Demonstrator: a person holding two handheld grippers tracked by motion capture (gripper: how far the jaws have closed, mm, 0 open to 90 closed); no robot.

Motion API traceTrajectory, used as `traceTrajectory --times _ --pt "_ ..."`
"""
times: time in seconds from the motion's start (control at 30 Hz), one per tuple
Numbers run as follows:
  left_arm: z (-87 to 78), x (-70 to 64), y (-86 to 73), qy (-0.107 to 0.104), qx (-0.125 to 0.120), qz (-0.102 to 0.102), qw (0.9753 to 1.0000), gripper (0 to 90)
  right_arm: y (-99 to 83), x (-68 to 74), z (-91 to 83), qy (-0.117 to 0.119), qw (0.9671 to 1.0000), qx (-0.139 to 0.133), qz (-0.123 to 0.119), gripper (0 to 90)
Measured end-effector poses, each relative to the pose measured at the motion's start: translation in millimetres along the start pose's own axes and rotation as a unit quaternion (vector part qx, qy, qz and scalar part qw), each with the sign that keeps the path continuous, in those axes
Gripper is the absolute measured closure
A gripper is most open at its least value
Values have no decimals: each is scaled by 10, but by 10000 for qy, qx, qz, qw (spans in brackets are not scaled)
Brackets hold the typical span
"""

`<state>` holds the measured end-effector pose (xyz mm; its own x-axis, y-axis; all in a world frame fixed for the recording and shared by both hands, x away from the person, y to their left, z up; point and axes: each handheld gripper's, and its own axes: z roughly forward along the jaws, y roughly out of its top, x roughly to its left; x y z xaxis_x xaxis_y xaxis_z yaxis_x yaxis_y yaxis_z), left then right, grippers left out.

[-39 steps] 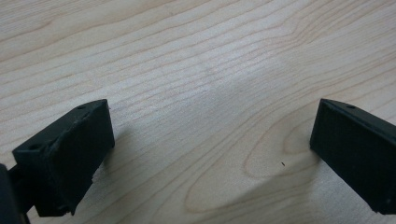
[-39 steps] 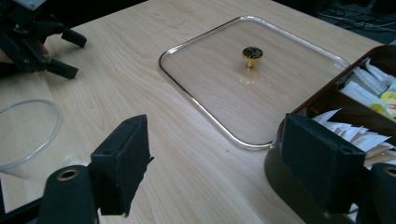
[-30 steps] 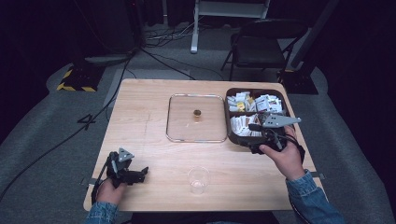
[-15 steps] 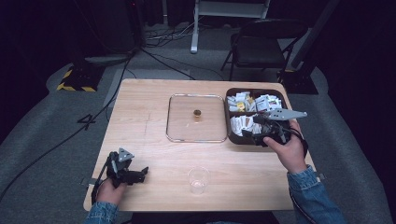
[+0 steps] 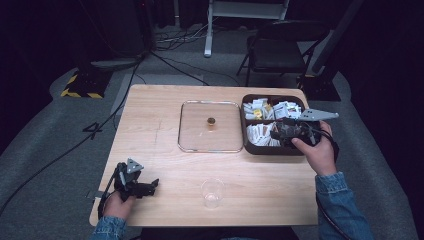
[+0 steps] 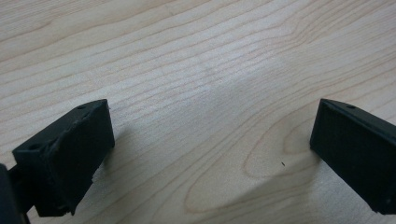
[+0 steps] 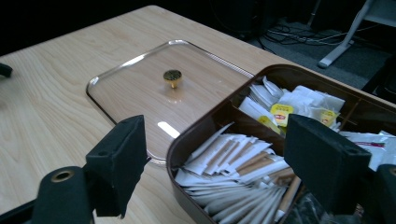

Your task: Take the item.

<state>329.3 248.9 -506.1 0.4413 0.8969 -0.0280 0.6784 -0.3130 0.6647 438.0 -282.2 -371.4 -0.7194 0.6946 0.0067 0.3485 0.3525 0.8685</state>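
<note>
A brown compartment box [image 5: 273, 151] full of white and yellow sachets [image 5: 260, 132] stands at the table's right side. My right gripper [image 5: 278, 133] hovers over its near part, jaws open and holding nothing. In the right gripper view the right gripper [image 7: 219, 140] spans the box rim [image 7: 187, 135] and the white sachets [image 7: 233, 163]. A flat glass lid [image 5: 195, 135] with a brass knob [image 5: 211, 121] lies left of the box. My left gripper [image 5: 151, 185] rests at the front left of the table; the left gripper [image 6: 212, 123] is open over bare wood.
A clear plastic cup [image 5: 212, 192] stands near the front edge, between the two hands. The wooden table [image 5: 150, 120] is bare at its left half. A folding chair [image 5: 280, 47] and cables sit on the floor beyond the far edge.
My right gripper has moved a little away from the person, farther over the sachet box. The left gripper has stayed put.
</note>
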Motion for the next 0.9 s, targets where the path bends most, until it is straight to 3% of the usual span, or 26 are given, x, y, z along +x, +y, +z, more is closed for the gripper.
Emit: traceTrajectory --times 0.13,0.27,0.33,0.47,0.9 --pt "0 0 0 1 1 0 10000 0 -35 -65 -3 -78 9999 55 -84 218" --pt "0 0 0 1 1 0 10000 0 -88 -177 -10 -162 9999 8 29 210" --pt "0 0 0 0 2 0 10000 0 -144 -265 7 -218 9998 1 2 152" --pt "0 0 0 -1 -1 -1 10000 0 -217 -378 29 -385 9993 -34 2 160" --pt "0 0 0 0 1 -1 10000 0 -440 -602 152 -478 9985 227 146 185"
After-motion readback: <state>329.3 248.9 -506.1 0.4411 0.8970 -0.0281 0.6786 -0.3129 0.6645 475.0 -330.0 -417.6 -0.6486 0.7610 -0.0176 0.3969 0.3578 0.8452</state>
